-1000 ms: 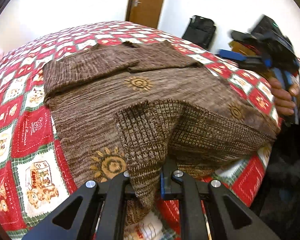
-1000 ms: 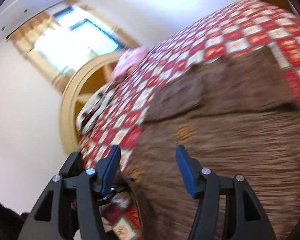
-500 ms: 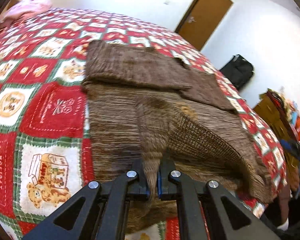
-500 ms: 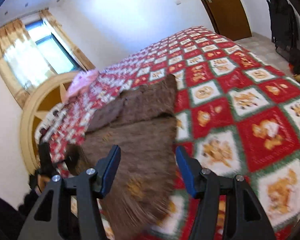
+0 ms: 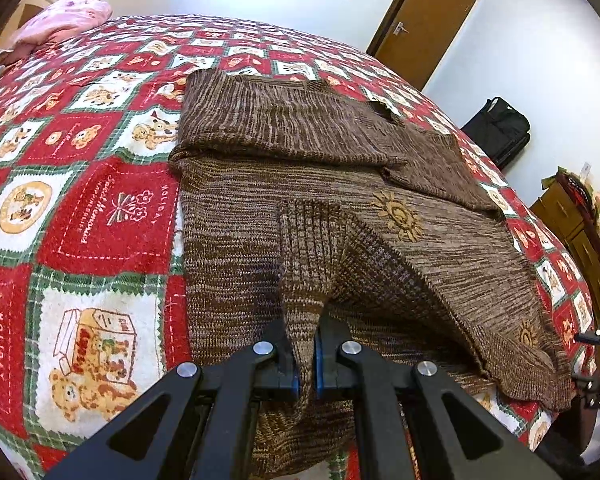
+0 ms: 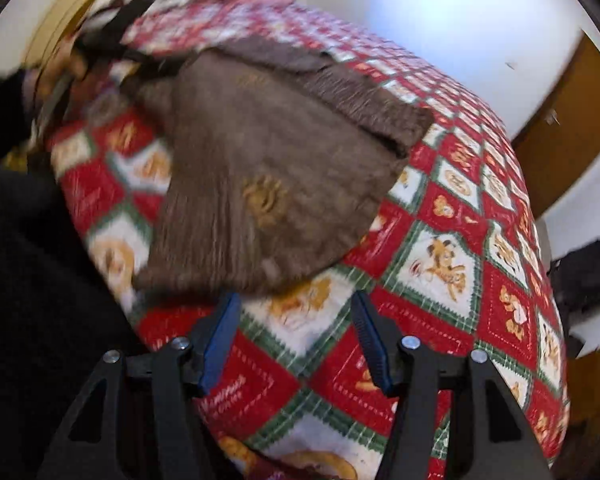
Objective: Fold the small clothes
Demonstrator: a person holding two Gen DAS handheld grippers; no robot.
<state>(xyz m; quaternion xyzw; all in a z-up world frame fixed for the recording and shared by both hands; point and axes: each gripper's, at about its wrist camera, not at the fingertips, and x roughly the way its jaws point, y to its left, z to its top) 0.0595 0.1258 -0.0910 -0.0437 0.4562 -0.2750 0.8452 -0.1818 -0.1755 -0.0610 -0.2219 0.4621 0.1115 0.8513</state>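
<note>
A brown knit sweater (image 5: pixel 308 184) with yellow sun motifs lies on the bed, its sleeves folded across the far part. My left gripper (image 5: pixel 307 356) is shut on the sweater's near hem and holds that corner lifted, so the cloth tents up toward me. In the right wrist view the sweater (image 6: pixel 268 176) is blurred, with its near corner just beyond my right gripper (image 6: pixel 294 336), which is open and empty, hovering above the quilt.
The bed is covered by a red, white and green patchwork quilt (image 5: pixel 100 216). A pink pillow (image 5: pixel 60 20) lies at the far left. A brown door (image 5: pixel 424 20), a black bag (image 5: pixel 496 132) and a wooden cabinet (image 5: pixel 580 216) stand beyond the bed.
The left gripper has kept its hold on the hem and carried it further over the sweater. The right gripper has swung round to the sweater's near right corner, still open.
</note>
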